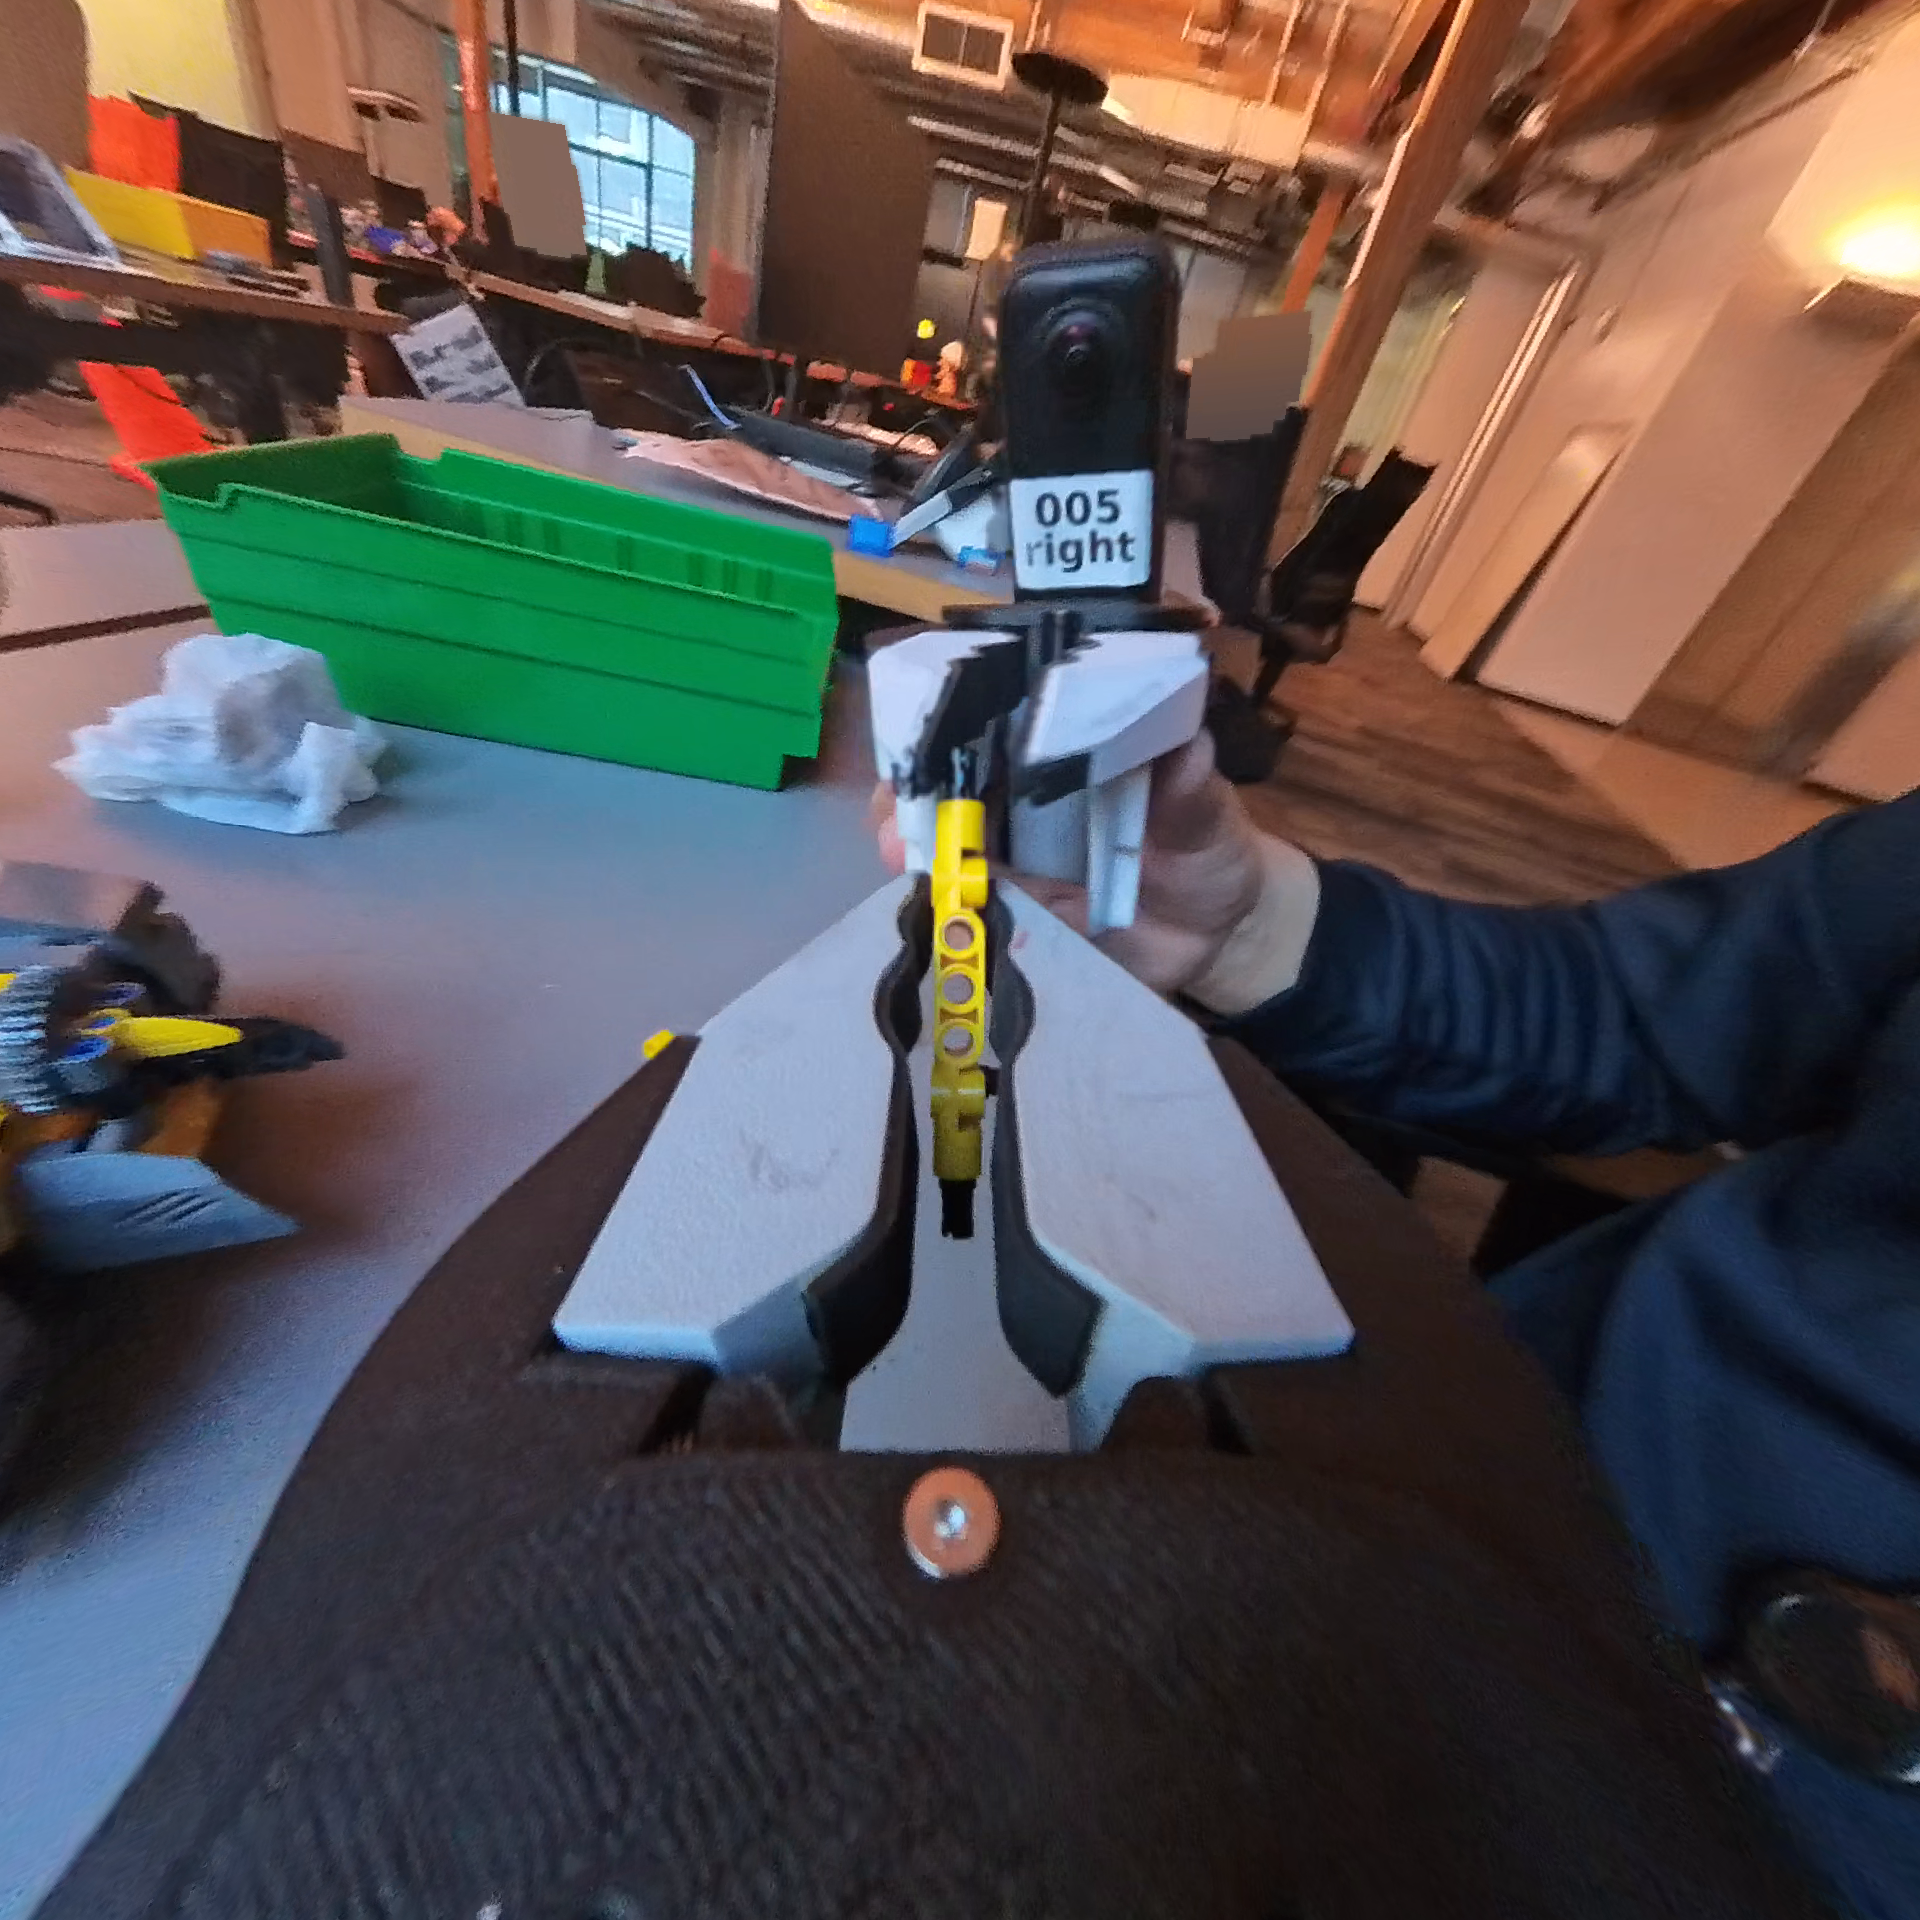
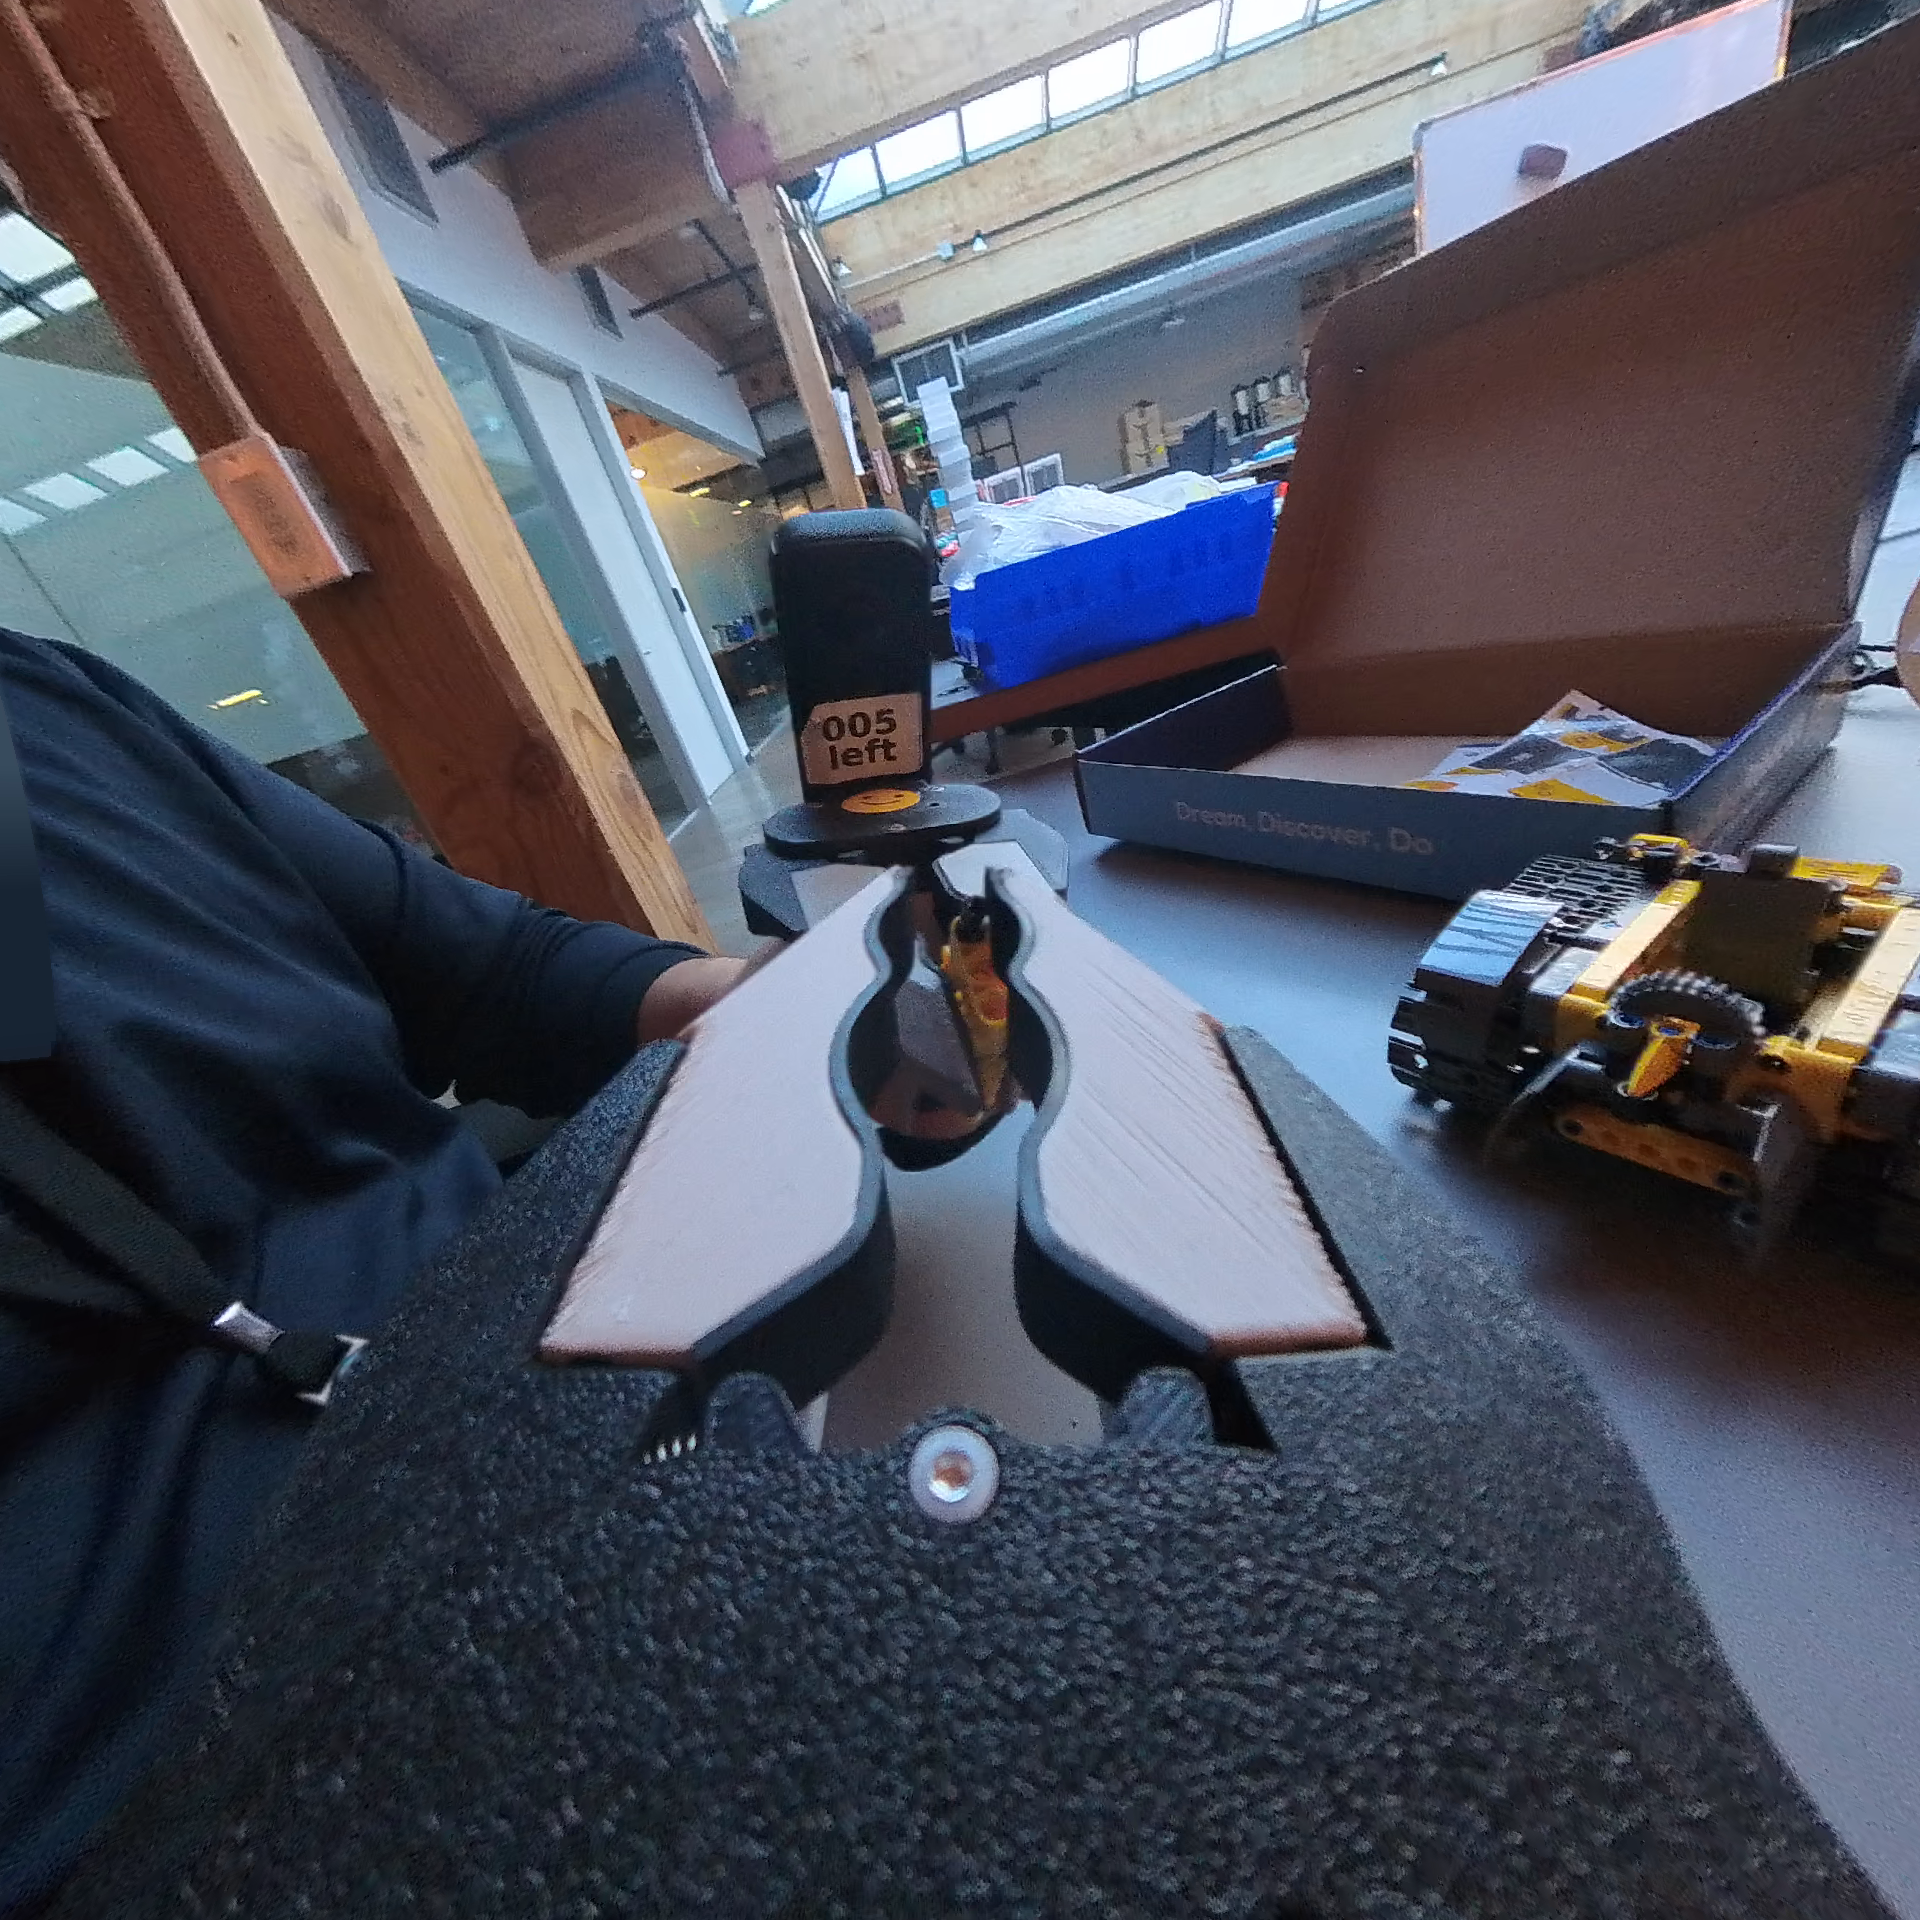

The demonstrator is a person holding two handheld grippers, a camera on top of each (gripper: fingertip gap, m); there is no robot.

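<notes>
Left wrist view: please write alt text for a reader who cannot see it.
The left gripper is shut on a yellow beam with holes, whose far end meets the right gripper opposite. Behind, on the grey table, are a green bin and crumpled white paper.

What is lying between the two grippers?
A yellow beam with holes, held between the left gripper and right gripper; left wrist view shows it.

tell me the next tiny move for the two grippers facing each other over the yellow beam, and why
Probably ease the right gripper a touch closer along the beam's line. The left gripper is shut on the yellow beam, whose far end just reaches the right gripper's tips. How firmly those tips grip it cannot be told.
</notes>
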